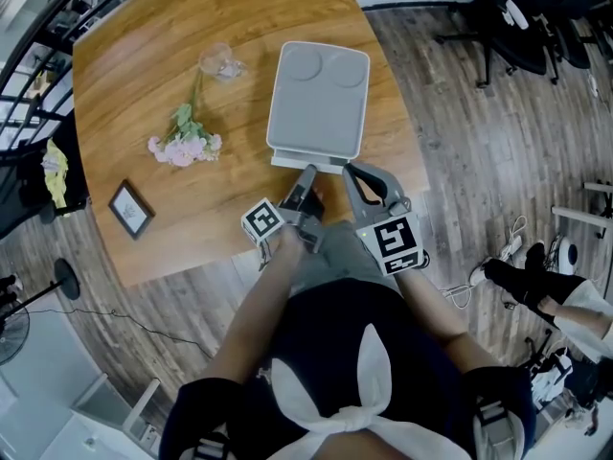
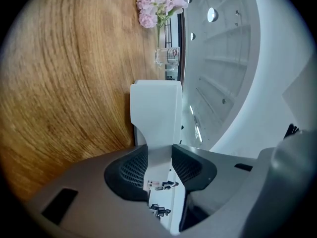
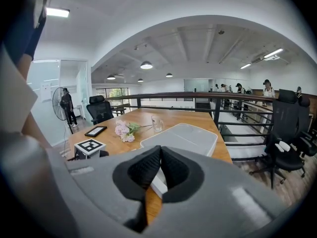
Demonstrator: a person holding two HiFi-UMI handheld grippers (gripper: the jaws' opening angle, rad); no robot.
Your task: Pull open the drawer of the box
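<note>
A flat white box (image 1: 318, 99) lies on the wooden table (image 1: 144, 75), its drawer front (image 1: 306, 161) facing the near edge. My left gripper (image 1: 308, 175) is at that front. In the left gripper view its jaws (image 2: 159, 165) hold the white drawer handle (image 2: 156, 118) between them, with both ribbed pads against it. My right gripper (image 1: 352, 172) hovers just right of it, off the box's near right corner. It is shut (image 3: 159, 168) with nothing in it, and the box (image 3: 183, 135) lies just beyond its tips.
Pink flowers (image 1: 184, 145) and a clear glass (image 1: 220, 62) lie left of the box. A small picture frame (image 1: 129, 208) sits near the table's left front corner. The table's near edge is right under both grippers. Office chairs (image 1: 522, 27) stand on the floor beyond the right side.
</note>
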